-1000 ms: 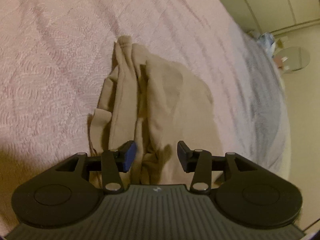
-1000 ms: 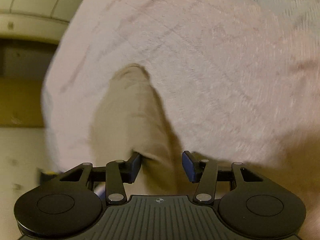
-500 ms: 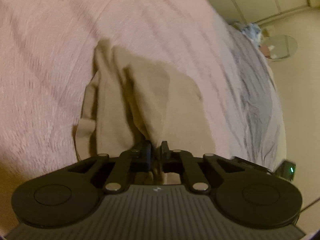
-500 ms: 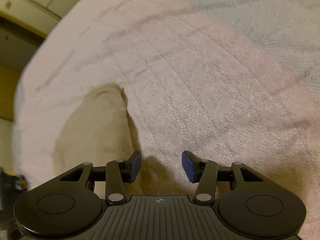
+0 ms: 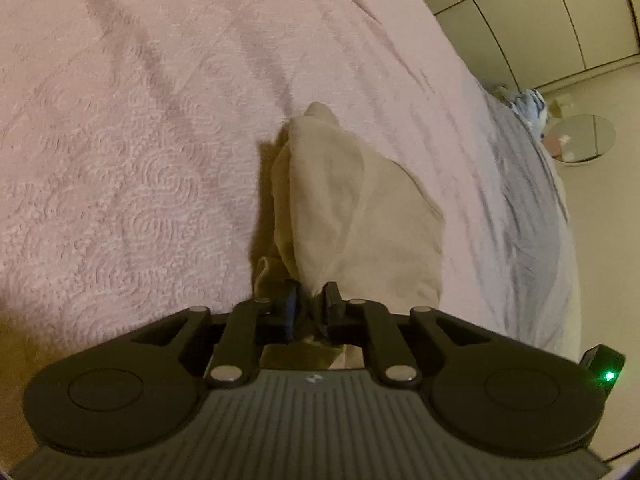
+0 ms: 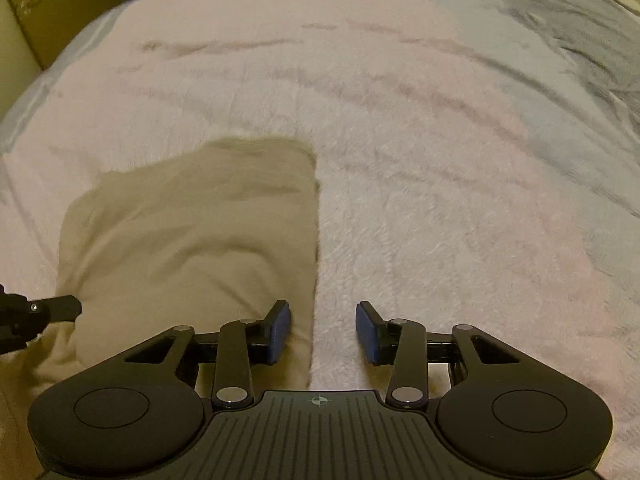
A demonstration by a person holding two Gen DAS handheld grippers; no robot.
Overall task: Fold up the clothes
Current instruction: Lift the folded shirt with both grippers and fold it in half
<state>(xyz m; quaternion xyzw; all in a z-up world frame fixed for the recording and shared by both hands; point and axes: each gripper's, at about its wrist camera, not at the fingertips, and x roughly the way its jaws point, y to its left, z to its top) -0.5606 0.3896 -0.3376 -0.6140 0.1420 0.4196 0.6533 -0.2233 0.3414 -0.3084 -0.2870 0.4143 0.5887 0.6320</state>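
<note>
Pink bedspread [image 6: 440, 160] bears 1 beige garment [image 6: 192, 232].

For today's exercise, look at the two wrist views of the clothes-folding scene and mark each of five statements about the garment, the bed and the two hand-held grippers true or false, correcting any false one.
1. The beige garment lies on a pink bedspread. True.
2. The left hand-held gripper has cloth pinched between its fingers. True.
3. The right hand-held gripper is clamped on the garment. False: its jaws stand apart, with only the garment's edge between them.
4. The garment is dark blue. False: it is beige.
5. A round mirror lies on the floor beside the bed. True.
</note>
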